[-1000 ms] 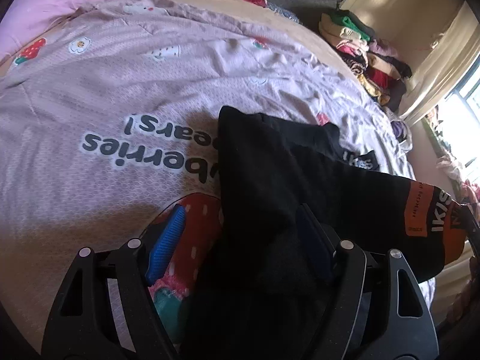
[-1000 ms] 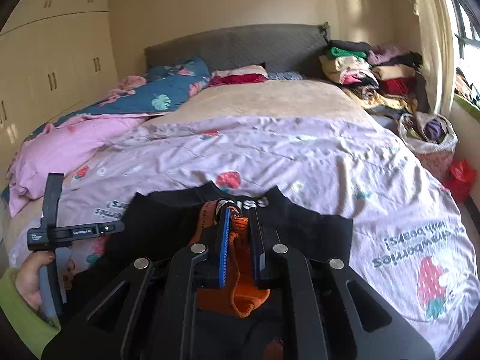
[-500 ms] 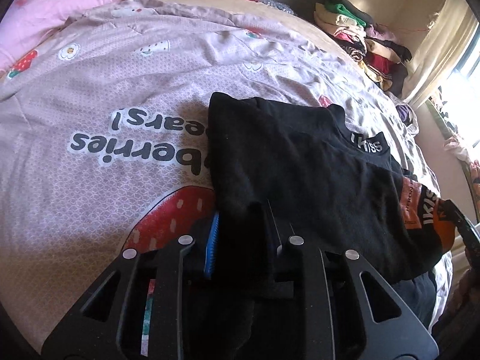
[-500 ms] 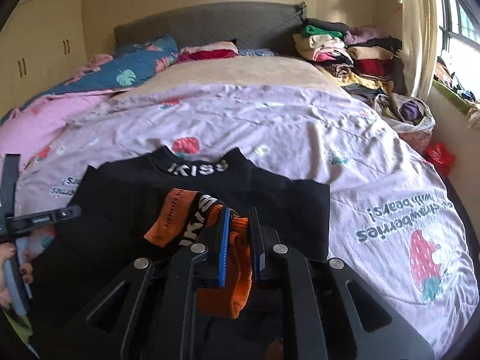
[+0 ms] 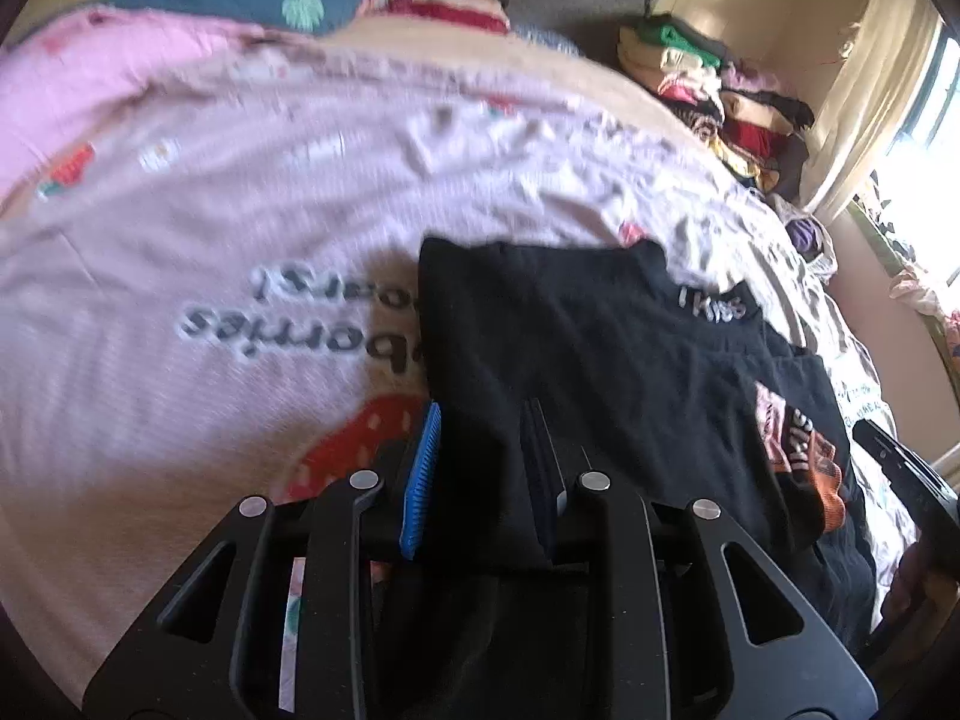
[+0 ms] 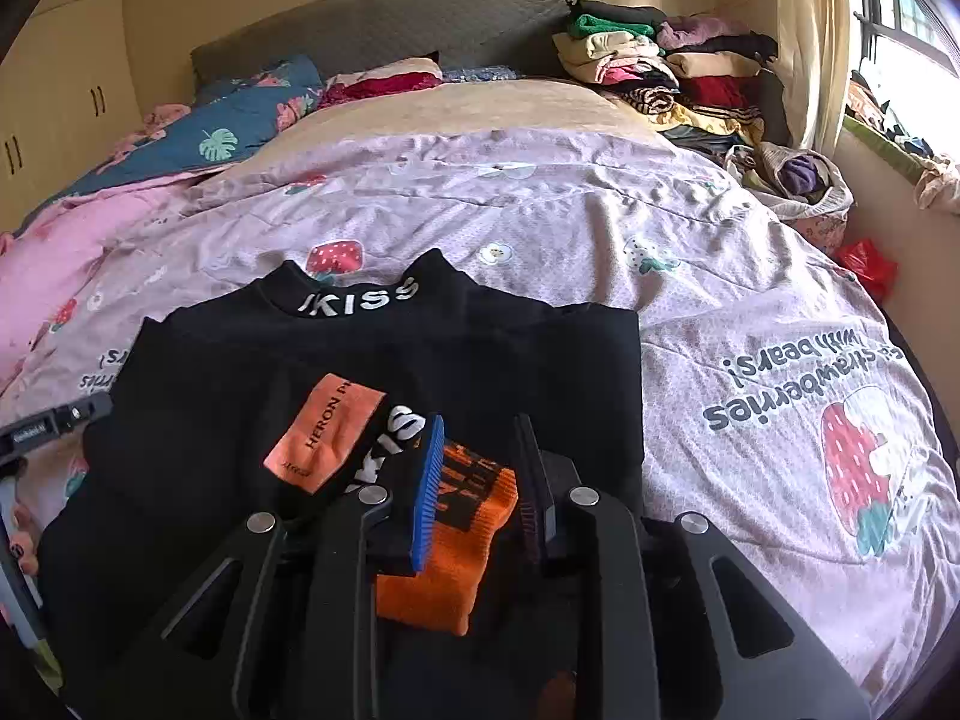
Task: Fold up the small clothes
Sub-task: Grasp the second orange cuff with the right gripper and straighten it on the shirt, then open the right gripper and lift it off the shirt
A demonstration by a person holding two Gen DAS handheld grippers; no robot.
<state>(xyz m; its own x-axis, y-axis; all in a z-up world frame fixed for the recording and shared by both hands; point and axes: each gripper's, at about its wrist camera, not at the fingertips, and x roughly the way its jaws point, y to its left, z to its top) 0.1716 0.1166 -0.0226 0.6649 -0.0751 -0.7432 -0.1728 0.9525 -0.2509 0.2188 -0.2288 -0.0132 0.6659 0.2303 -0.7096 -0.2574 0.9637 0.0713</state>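
Note:
A small black top (image 6: 384, 372) with a white-lettered collar (image 6: 360, 300) lies on the lilac quilt, its sleeve folded across the body. The sleeve ends in an orange cuff (image 6: 462, 534) with an orange patch (image 6: 324, 438). My right gripper (image 6: 480, 462) is open, its jaws on either side of the cuff without pinching it. In the left wrist view my left gripper (image 5: 480, 456) has its jaws apart around the left edge of the black top (image 5: 570, 360); the cloth fills the gap and I cannot tell whether it is pinched.
The lilac strawberry quilt (image 6: 750, 312) covers the bed. A pink blanket (image 6: 66, 240) and a blue leaf-print pillow (image 6: 228, 126) lie at the left. Stacked folded clothes (image 6: 660, 72) stand by the headboard at right. A bag of clothes (image 6: 798, 180) sits beside the bed.
My right gripper has opened and let go of the orange cuff, which now lies on the top. My left gripper's jaws have spread a little around the top's left edge.

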